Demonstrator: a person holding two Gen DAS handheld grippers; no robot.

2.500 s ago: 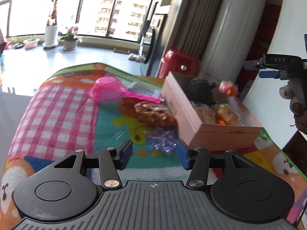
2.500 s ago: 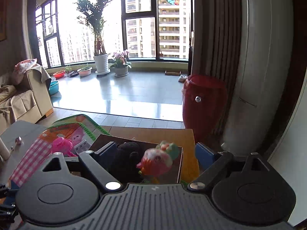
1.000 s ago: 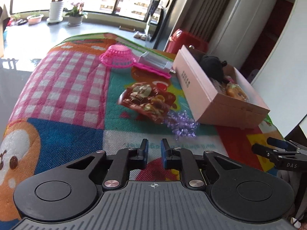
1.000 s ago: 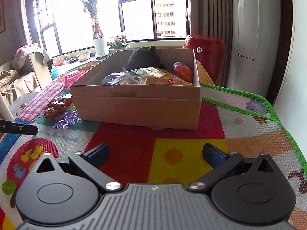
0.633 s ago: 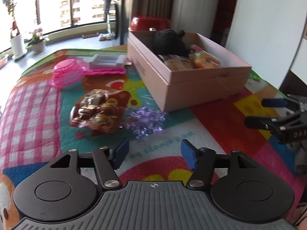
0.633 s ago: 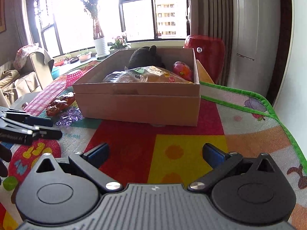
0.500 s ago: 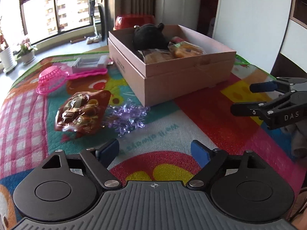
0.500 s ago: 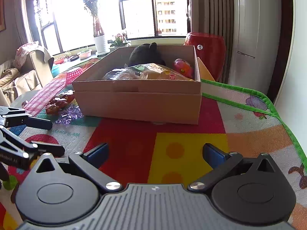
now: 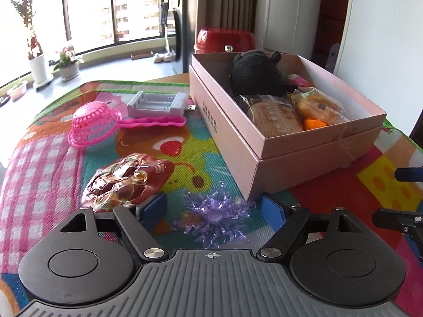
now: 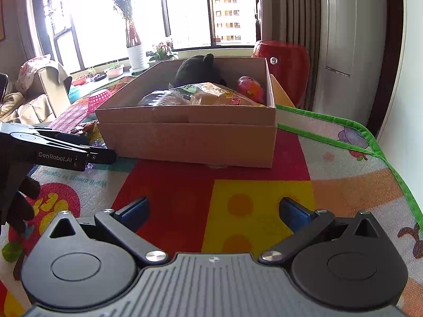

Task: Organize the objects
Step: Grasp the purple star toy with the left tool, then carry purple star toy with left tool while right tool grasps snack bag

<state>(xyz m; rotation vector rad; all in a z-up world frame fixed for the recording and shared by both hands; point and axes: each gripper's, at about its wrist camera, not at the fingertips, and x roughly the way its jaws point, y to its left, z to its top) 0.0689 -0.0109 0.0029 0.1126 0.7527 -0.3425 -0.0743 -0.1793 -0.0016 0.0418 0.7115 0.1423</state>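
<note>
A pink cardboard box [image 9: 312,155] on the colourful mat holds a black plush toy [image 9: 255,72], wrapped bread packs [image 9: 275,115] and a small red toy [image 10: 249,88]. A purple spiky plastic bow [image 9: 214,218] lies on the mat between the fingers of my open left gripper [image 9: 212,208]. A red snack bag [image 9: 127,181] lies just left of it, touching the left finger. A pink plastic strainer [image 9: 92,126] and a grey battery charger [image 9: 157,104] lie farther back. My right gripper [image 10: 214,211] is open and empty over the mat, in front of the box [image 10: 187,134].
The mat's green edge [image 10: 383,148] runs close on the right. A red stool [image 9: 224,41] stands behind the box. Window, potted plants [image 10: 134,52] and a sofa [image 10: 31,97] are beyond the table. The left gripper shows in the right wrist view [image 10: 87,150].
My left gripper has moved forward and lower, so the purple bow now sits between its open fingers. The right gripper has stayed nearly still and open.
</note>
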